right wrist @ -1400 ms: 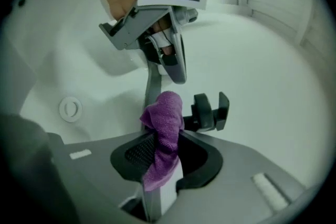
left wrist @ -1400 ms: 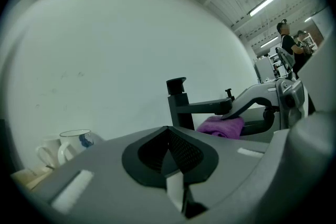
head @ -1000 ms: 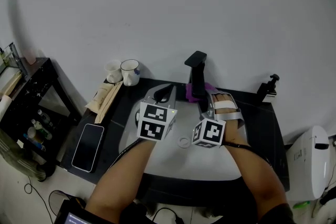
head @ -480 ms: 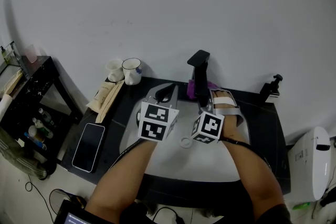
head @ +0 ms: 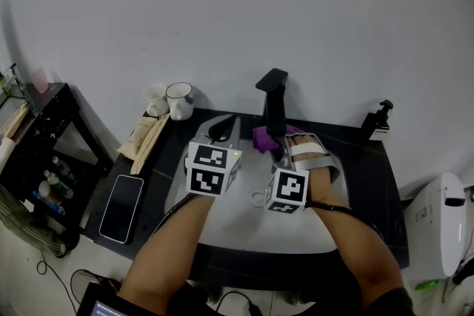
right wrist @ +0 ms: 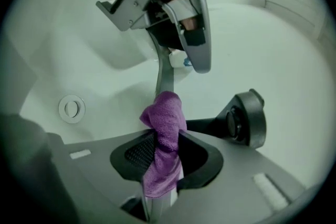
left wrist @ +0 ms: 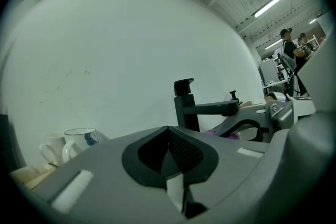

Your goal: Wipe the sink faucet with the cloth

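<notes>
A black faucet stands at the back rim of the white sink. My right gripper is shut on a purple cloth, which sits against the faucet's base on its left side. In the right gripper view the cloth bunches between the jaws of the right gripper, with the faucet just to the right. My left gripper hovers over the sink's left back part, shut with nothing in it. The left gripper view shows the left gripper and the faucet beyond it.
The sink drain lies between the two arms. Two mugs stand at the back left, with a phone on the dark counter's left side. A pump bottle stands at the back right. A black shelf stands far left.
The right gripper and the purple cloth have shifted a little to the left at the faucet's base. The left gripper has stayed over the sink's left part.
</notes>
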Demonstrator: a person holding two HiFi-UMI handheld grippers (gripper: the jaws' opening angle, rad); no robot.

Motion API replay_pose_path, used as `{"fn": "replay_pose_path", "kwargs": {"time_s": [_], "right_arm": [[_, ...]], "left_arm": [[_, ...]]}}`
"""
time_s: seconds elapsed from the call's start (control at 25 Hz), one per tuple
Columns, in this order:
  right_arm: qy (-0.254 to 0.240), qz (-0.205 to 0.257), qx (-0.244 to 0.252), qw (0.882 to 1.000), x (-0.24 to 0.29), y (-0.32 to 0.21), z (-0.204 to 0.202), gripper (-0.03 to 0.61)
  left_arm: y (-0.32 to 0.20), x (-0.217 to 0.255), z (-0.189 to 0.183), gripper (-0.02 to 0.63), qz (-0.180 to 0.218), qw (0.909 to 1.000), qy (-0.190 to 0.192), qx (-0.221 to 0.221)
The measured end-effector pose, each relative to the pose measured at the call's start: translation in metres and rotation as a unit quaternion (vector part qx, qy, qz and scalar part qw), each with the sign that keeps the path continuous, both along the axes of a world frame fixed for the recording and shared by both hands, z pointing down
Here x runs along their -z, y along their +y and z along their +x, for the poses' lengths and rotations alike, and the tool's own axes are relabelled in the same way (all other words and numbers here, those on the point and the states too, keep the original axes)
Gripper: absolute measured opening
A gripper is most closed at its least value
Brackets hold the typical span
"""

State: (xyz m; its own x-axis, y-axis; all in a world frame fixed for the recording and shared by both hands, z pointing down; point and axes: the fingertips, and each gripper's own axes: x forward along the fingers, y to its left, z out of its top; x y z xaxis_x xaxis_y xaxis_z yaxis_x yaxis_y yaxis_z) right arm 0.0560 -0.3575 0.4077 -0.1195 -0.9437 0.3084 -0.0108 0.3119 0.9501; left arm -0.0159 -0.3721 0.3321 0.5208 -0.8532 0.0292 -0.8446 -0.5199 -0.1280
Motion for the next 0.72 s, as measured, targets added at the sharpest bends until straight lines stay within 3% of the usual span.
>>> {"fn": "replay_pose_path", "kwargs": {"time_s": [0.2, 0.4, 0.6, 0.72], "right_arm": [[0.006, -0.004, 0.017, 1.000, -0.004, 0.034, -0.013, 0.112], [0.034, 0.016, 0.030, 0.999, -0.004, 0.059, -0.030, 0.112], [0.039, 0.047, 0.047, 0.997, 0.004, 0.070, -0.058, 0.112], [0.036, 0.071, 0.052, 0.995, 0.017, 0.069, -0.078, 0.112]], "left_arm": [[-0.004, 0.006, -0.009, 0.018, 0.004, 0.9999, 0.015, 0.005], [-0.012, 0.018, -0.039, 0.017, 0.011, 0.9981, 0.038, 0.046], [-0.012, 0.045, -0.096, 0.017, 0.025, 0.9866, 0.118, 0.110], [-0.009, 0.049, -0.116, 0.017, 0.035, 0.9823, 0.124, 0.136]]}}
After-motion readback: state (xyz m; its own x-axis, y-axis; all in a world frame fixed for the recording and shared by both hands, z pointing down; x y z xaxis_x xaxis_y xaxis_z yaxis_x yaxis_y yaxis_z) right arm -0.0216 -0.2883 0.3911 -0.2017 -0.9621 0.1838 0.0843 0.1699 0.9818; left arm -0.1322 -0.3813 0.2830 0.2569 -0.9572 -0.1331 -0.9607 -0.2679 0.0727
